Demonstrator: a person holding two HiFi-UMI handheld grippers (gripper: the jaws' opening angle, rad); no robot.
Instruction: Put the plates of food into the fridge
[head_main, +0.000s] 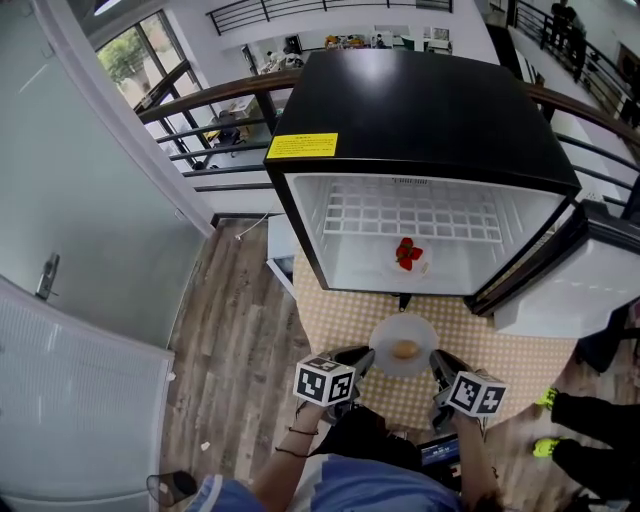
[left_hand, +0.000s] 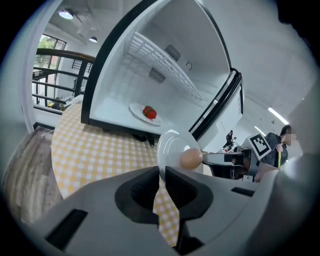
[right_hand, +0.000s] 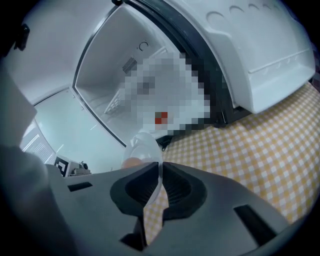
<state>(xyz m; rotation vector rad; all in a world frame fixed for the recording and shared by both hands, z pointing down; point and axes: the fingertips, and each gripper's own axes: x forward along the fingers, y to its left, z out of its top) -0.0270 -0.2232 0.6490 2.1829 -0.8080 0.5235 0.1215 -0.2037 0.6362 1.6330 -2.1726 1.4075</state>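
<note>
A white plate (head_main: 388, 334) with a round brown piece of food (head_main: 404, 349) is held level over the yellow checked table (head_main: 335, 312), just in front of the open fridge (head_main: 420, 110). My left gripper (head_main: 363, 357) (left_hand: 161, 175) is shut on its left rim. On the opposite rim my right gripper (head_main: 437, 363) (right_hand: 161, 172) is shut too. In the left gripper view the plate (left_hand: 170, 145) and the food (left_hand: 190, 158) stand edge-on past the jaws. A second plate with red food (head_main: 408, 254) (left_hand: 148, 112) sits on the fridge floor.
The fridge door (head_main: 590, 285) hangs open to the right. A wire shelf (head_main: 410, 215) runs across the back of the fridge's upper part. A person's legs and green shoes (head_main: 548, 398) are at the right of the table. Wooden floor (head_main: 230, 330) and a white door lie left.
</note>
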